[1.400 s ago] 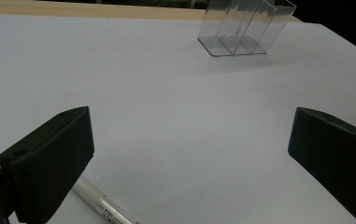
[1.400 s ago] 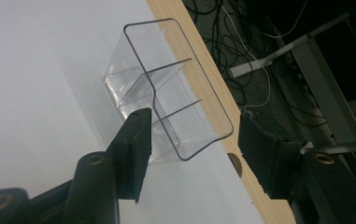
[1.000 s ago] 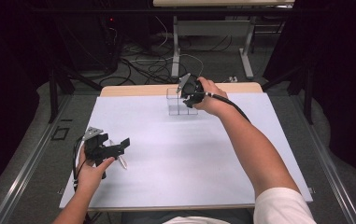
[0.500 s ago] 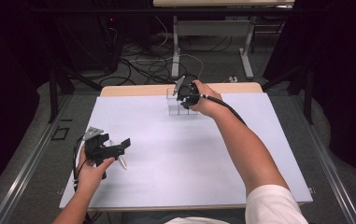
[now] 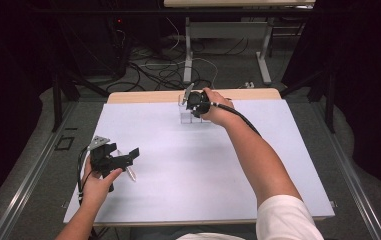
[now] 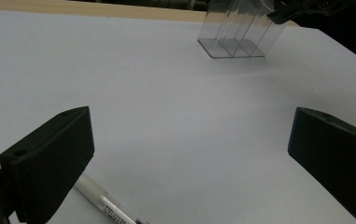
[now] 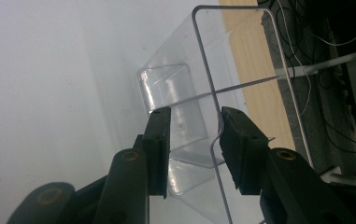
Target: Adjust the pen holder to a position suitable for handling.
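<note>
While the right gripper (image 7: 192,140) reaches down at the far edge of the worktop (image 5: 188,190), its jaws have just been closing and now stand narrow around the upper part of a clear plastic holder (image 7: 199,93). One jaw sits inside a compartment and the other outside a thin wall; whether the pads already press on that wall cannot be told. In the high view this gripper (image 5: 194,106) covers the top of the holder (image 5: 187,119), which stands upright on the white sheet near the middle of the far edge, just before the bare wooden strip.

The left gripper (image 5: 128,161) hovers near the worktop's near left corner with its jaws wide apart and nothing between them. A pen (image 6: 105,205) lies flat on the sheet just beside its left jaw, also seen from above (image 5: 129,171). From this gripper's camera the holder (image 6: 234,35) shows well apart, its dividers forming several slots.
</note>
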`<state>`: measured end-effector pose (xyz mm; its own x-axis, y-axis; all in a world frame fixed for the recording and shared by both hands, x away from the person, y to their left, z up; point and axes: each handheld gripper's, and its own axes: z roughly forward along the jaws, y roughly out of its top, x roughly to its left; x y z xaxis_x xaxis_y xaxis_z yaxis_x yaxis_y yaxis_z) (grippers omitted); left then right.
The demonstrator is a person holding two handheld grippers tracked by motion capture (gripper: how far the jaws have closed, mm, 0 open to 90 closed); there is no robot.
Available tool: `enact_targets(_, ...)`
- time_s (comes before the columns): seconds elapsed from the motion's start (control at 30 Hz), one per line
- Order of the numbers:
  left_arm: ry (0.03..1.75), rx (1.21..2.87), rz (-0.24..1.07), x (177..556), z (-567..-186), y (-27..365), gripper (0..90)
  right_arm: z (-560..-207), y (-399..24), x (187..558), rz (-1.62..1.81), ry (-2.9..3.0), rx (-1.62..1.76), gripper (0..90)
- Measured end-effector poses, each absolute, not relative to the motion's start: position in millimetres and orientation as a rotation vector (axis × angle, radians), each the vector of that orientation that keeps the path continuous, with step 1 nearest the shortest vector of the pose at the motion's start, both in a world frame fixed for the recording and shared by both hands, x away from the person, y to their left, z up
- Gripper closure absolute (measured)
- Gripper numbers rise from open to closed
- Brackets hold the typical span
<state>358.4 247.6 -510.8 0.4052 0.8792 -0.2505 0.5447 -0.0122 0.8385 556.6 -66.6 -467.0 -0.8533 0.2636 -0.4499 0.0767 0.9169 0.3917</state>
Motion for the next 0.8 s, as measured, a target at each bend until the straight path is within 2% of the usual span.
enact_targets(0.07, 1.262, 1.684, 0.430, 358, -511, 247, 0.9, -467, -66, 555, 0.495, 2.565, 0.264, 64.3)
enact_targets(0.17, 1.261, 1.693, 0.425, 358, -511, 247, 0.9, -465, -67, 555, 0.481, 2.573, 0.246, 73.2)
enact_targets(0.27, 1.262, 1.695, 0.424, 358, -511, 247, 0.9, -464, -67, 554, 0.477, 2.579, 0.234, 76.2)
enact_targets(0.4, 1.265, 1.694, 0.424, 359, -511, 247, 0.9, -462, -67, 552, 0.458, 2.590, 0.202, 85.5)
enact_targets(0.8, 1.266, 1.697, 0.426, 359, -511, 247, 1.0, -460, -66, 546, 0.432, 2.600, 0.111, 88.2)
